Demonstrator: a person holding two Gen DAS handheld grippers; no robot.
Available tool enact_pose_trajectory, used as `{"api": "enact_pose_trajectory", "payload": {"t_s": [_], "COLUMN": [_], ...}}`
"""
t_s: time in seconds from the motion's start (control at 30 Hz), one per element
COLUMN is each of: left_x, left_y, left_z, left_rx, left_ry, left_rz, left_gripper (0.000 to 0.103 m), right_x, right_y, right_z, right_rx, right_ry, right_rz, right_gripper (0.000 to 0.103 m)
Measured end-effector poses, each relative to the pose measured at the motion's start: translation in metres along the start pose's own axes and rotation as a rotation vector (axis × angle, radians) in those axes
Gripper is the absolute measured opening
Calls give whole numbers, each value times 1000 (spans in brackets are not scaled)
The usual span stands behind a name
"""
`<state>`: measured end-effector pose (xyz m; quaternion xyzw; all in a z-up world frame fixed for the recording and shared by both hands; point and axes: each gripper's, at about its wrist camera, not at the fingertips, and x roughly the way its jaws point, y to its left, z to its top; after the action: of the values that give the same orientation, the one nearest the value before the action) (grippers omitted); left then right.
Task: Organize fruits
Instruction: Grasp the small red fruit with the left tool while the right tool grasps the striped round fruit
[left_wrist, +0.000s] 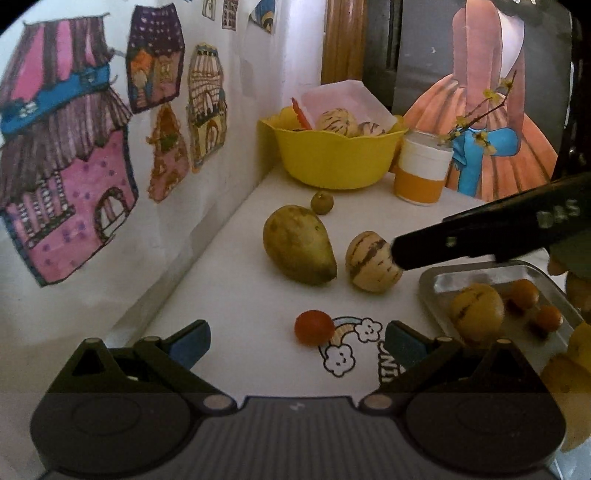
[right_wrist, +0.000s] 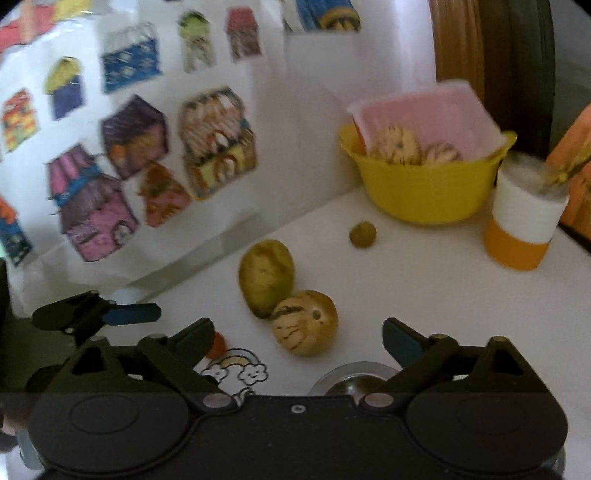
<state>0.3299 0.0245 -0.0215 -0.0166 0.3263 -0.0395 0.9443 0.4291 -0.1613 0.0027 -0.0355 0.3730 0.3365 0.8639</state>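
My left gripper (left_wrist: 297, 343) is open low over the white table, with a red cherry tomato (left_wrist: 313, 326) lying between its fingertips. Beyond it lie a green pear-shaped fruit (left_wrist: 299, 243), a striped melon (left_wrist: 373, 262) and a small green fruit (left_wrist: 322, 202). One black finger (left_wrist: 461, 240) of the right gripper reaches to the striped melon's right side. In the right wrist view, my right gripper (right_wrist: 299, 338) is open with the striped melon (right_wrist: 304, 323) between its fingertips; the green fruit (right_wrist: 266, 277) touches the melon. The tomato (right_wrist: 218, 345) is half hidden.
A metal tray (left_wrist: 436, 280) at the right holds a yellow fruit (left_wrist: 476, 308) and small orange fruits. At the back stand a yellow bowl (left_wrist: 332, 162) with striped fruits and a pink box, and a white-and-orange cup (left_wrist: 421, 173). A wall with paper houses runs along the left.
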Motion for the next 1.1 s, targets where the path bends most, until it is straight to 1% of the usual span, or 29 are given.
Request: {"api": "enact_pose_trajectory", "payload": {"t_s": [0.13,0.2,0.3,0.33,0.37,0.43,0.5,0.53,0.57,0.63,0.7,0.77,0.83,0.87,0.9,0.93,0.97,1.1], "left_x": [6,9,12,12,13,14,14,14,14,14,14,15,16,15,15,15,15,12], "left_y": [-2,-3,-2,-3,-3,-5,-5,-5,-5,-5,-5,-5,-7,-9,-10,-11,-11,-11], "left_z": [0,1,3,3,3,4,4,4,4,4,5,5,5,5,6,5,5,5], "left_rx": [-3,2,-8,-5,-2,4,3,-2,-10,-15,-11,-12,-4,1,4,2,-1,-21], "left_ry": [-4,10,10,11,14,16,13,9,7,5,5,4,5,6,7,7,7,13], "left_rz": [0,-2,-14,-15,-15,-12,-13,-8,-7,-12,-13,-13,-8,-7,-11,-15,-19,-32], "left_gripper": [99,93,87,85,80,75,65,62,57,53,46,39,36,30,27,27,27,26], "right_x": [22,31,38,40,42,45,48,50,51,53,57,59,60,61,60,57,56,53], "right_y": [0,5,11,12,12,12,11,10,9,5,2,2,3,3,4,7,8,12], "right_z": [6,7,7,7,7,7,7,7,8,9,11,13,13,13,13,12,12,8], "right_rx": [1,-30,-66,-71,-72,-76,-71,-66,-54,-24,-3,-6,-7,-13,-23,-33,-42,-44], "right_ry": [55,81,89,93,94,96,104,109,112,113,109,103,105,107,110,110,108,97], "right_rz": [0,-23,-41,-45,-51,-60,-69,-71,-71,-57,-51,-53,-54,-60,-67,-72,-79,-81], "right_gripper": [89,88,83,80,76,73,68,67,67,66,66,63,62,60,58,54,53,52]}}
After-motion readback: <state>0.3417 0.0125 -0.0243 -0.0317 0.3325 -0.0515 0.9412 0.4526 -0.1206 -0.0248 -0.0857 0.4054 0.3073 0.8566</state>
